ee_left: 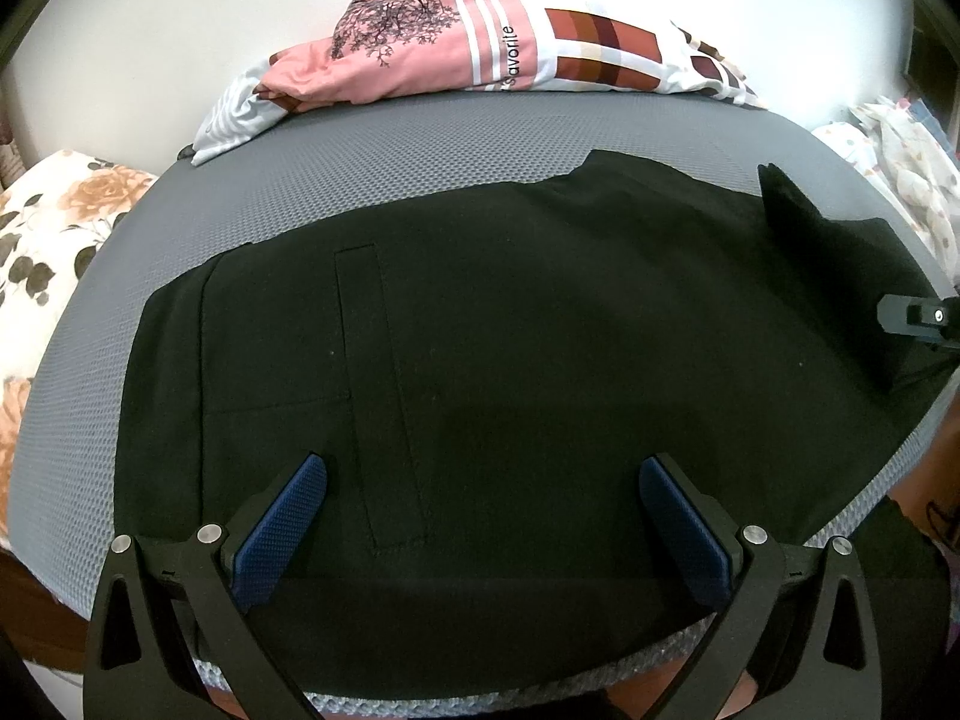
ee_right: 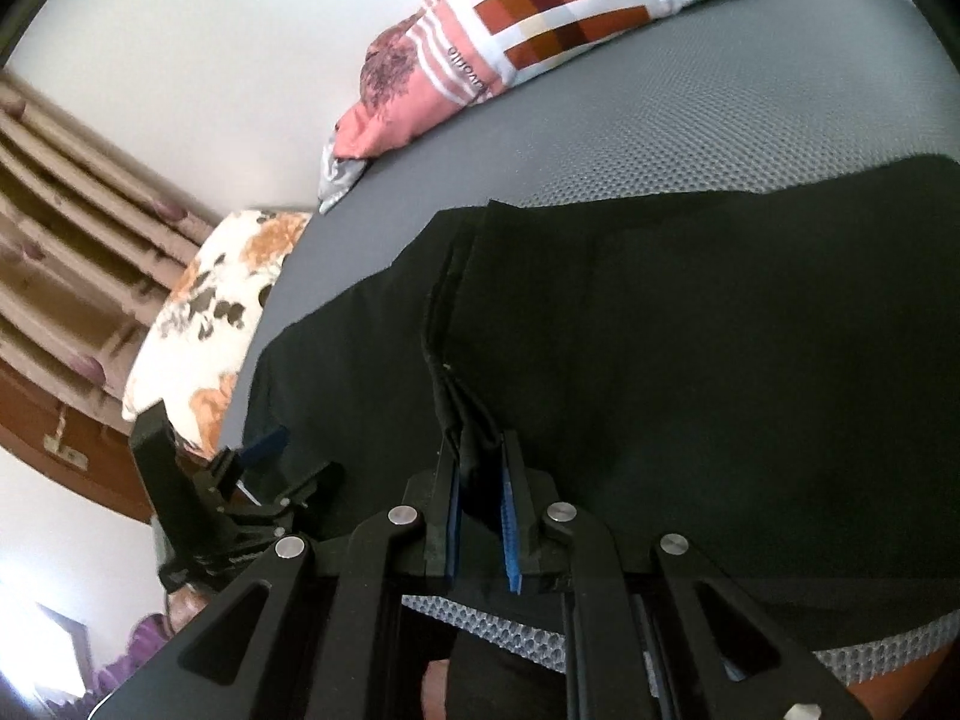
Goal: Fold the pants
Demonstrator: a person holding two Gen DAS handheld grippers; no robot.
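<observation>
we see black pants [ee_left: 480,330] spread flat across a grey mesh pad [ee_left: 372,162], one end lifted and doubled over. our right gripper [ee_right: 480,456] is clamped on that folded edge; our left gripper [ee_left: 480,480] hangs apart above the cloth. a patterned quilt [ee_left: 480,42] lies behind by the white wall, a floral pillow [ee_left: 54,222] at the side.

Two hand-held grippers share one build: the left gripper [ee_left: 483,474] has matte black angular linkage arms with triangular cut-outs, round silver pivot screws [ee_left: 211,534] at each joint, and blue textured pads [ee_left: 288,510] lining its fingers. The right gripper [ee_right: 483,480] shows the same black frame, silver screws and blue ribbed pads [ee_right: 510,534]
</observation>
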